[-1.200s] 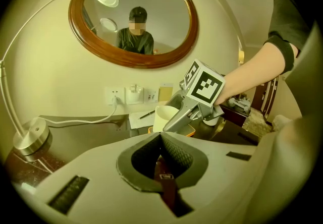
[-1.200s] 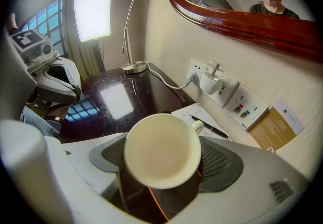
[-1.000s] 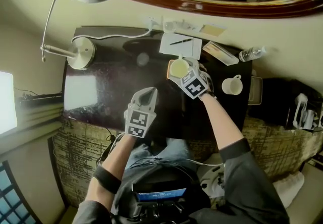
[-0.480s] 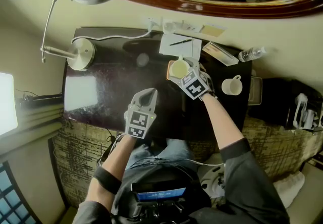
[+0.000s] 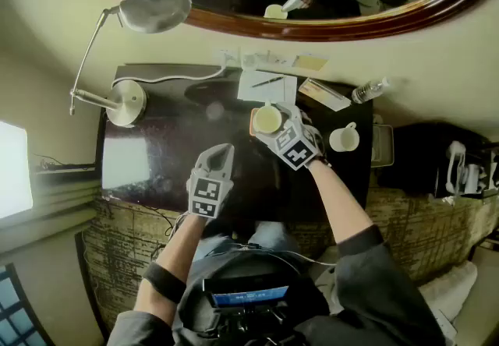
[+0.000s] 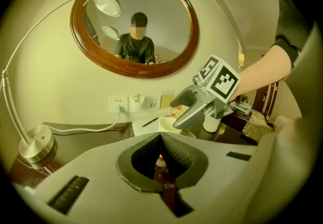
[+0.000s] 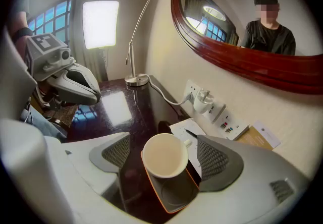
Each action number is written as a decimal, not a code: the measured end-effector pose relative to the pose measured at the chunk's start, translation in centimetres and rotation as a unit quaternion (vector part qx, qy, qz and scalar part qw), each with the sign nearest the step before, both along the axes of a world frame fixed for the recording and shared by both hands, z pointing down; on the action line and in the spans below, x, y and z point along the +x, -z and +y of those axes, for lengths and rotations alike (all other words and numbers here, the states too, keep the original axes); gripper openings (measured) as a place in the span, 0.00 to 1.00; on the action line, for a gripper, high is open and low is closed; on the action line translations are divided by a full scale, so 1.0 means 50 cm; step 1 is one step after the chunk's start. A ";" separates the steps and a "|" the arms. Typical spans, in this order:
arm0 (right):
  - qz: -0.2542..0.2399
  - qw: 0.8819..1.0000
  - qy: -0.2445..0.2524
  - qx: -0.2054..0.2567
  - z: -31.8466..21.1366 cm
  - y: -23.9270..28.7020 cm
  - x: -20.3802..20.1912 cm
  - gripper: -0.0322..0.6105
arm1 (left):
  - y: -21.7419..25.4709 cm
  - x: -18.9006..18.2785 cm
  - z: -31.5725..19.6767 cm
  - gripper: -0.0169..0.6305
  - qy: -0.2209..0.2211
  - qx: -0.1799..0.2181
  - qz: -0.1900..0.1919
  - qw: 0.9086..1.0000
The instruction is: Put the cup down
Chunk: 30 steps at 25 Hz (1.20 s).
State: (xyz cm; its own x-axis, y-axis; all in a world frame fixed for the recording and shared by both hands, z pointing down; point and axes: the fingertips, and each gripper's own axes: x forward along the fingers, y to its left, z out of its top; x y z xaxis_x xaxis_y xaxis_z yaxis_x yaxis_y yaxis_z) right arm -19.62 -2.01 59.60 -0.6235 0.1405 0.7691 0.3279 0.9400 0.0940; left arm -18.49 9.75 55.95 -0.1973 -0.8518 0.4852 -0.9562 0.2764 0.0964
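Note:
A cream cup (image 7: 162, 156) stands on a dark, orange-rimmed coaster tray (image 7: 176, 198) near the back of the dark table (image 5: 156, 142). My right gripper (image 7: 164, 141) straddles the cup's rim, and a thin gap shows between each pad and the cup. Its jaws have just been closing a little, with the cup still between them and not pressed. In the head view, the right gripper (image 5: 279, 123) hangs over the cup (image 5: 267, 118). My left gripper (image 5: 222, 150) is shut and empty above the table's front middle; its jaws (image 6: 161, 140) meet with nothing between them.
A desk lamp stands on its base (image 5: 125, 101) at the table's left. A notepad with a pen (image 5: 267, 86) lies behind the cup. A second white cup (image 5: 341, 138) and a water bottle (image 5: 366, 91) are to the right. A plugged wall socket (image 7: 204, 101) and a mirror (image 5: 234, 25) are behind.
Both grippers have risen a little toward the head camera. The right one has drawn slightly back from the cup, which keeps its place on the tray. The head view has shifted.

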 end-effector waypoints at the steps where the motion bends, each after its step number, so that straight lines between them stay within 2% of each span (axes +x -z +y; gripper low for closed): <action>1: -0.006 1.000 -0.004 -0.002 0.002 0.015 0.008 0.71 | 0.008 -0.001 0.001 0.03 0.000 0.003 -0.001 1.000; 3: -0.021 1.000 -0.013 -0.008 0.006 0.046 0.026 0.69 | 0.024 -0.002 0.003 0.03 0.000 0.009 -0.001 1.000; 5: -0.041 0.999 -0.025 -0.005 0.008 0.082 0.047 0.52 | 0.041 -0.001 0.005 0.03 -0.001 0.015 0.000 1.000; 8: -0.066 0.997 -0.048 -0.002 0.008 0.131 0.084 0.35 | 0.064 0.003 0.007 0.03 -0.007 0.024 -0.001 1.000; 14: -0.099 0.989 -0.106 -0.011 0.001 0.179 0.163 0.21 | 0.098 0.015 0.003 0.03 -0.027 0.036 -0.006 0.999; 18: -0.123 0.976 -0.172 -0.043 -0.025 0.191 0.217 0.09 | 0.104 0.011 0.002 0.03 -0.030 0.040 -0.013 0.999; 22: -0.143 0.959 -0.231 -0.079 -0.054 0.185 0.271 0.07 | 0.111 0.012 -0.002 0.03 -0.031 0.041 -0.011 0.999; 26: -0.166 0.934 -0.290 -0.127 -0.069 0.177 0.323 0.07 | 0.102 0.011 -0.002 0.03 -0.034 0.040 -0.017 0.998; 30: -0.186 0.916 -0.324 -0.148 -0.088 0.175 0.360 0.07 | 0.107 0.014 -0.003 0.03 -0.034 0.044 -0.015 0.998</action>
State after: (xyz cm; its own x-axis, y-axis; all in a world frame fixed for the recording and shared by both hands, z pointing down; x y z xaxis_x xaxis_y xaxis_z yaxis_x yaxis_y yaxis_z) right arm -1.64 -6.42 50.83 -0.8612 -0.1839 0.4739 -0.3109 0.9282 -0.2046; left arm -17.80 9.58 50.58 -0.1505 -0.9032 0.4019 -0.9754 0.2019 0.0885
